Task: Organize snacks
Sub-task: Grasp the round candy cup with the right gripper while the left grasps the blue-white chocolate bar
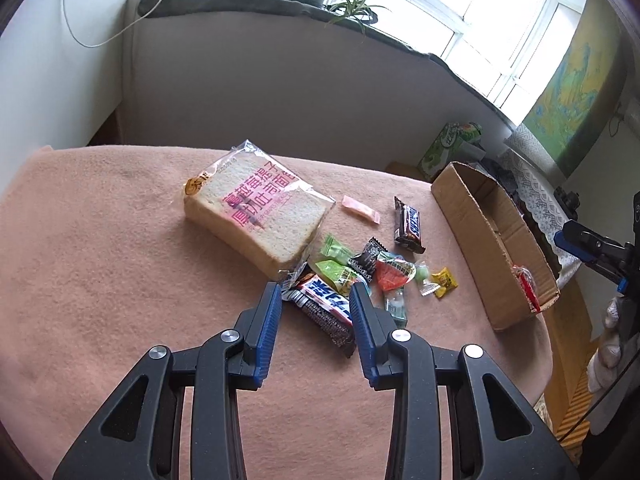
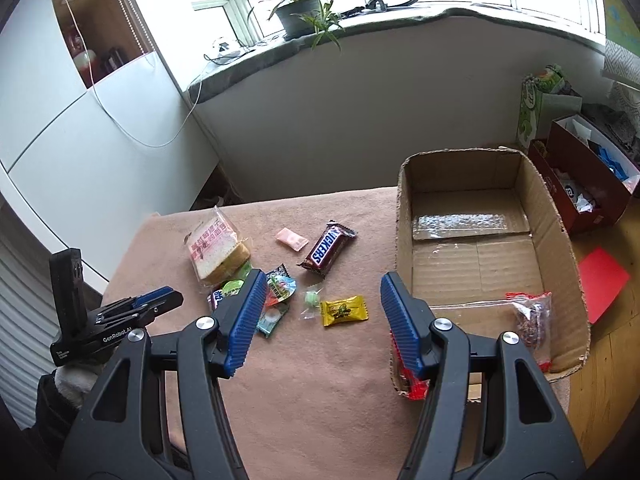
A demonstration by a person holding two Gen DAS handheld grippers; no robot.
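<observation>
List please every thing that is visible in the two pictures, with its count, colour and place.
bread bag: 1, clear with pink print, far left on the cloth
Snickers bars: 2, brown, one alone, one under the left gripper
pink sachet: 1, beside the bread
yellow candy: 1, near the box
small candies: several, green, black, red, in a pile
cardboard box: 1, brown, right edge
clear packet: 1, red trim, inside the box
cloth: 1, salmon
potted plant: 1, windowsill
left gripper: open
right gripper: open

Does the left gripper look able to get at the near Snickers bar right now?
Probably yes: the left gripper is open, the Snickers bar lies between its fingertips, and nothing covers it.
</observation>
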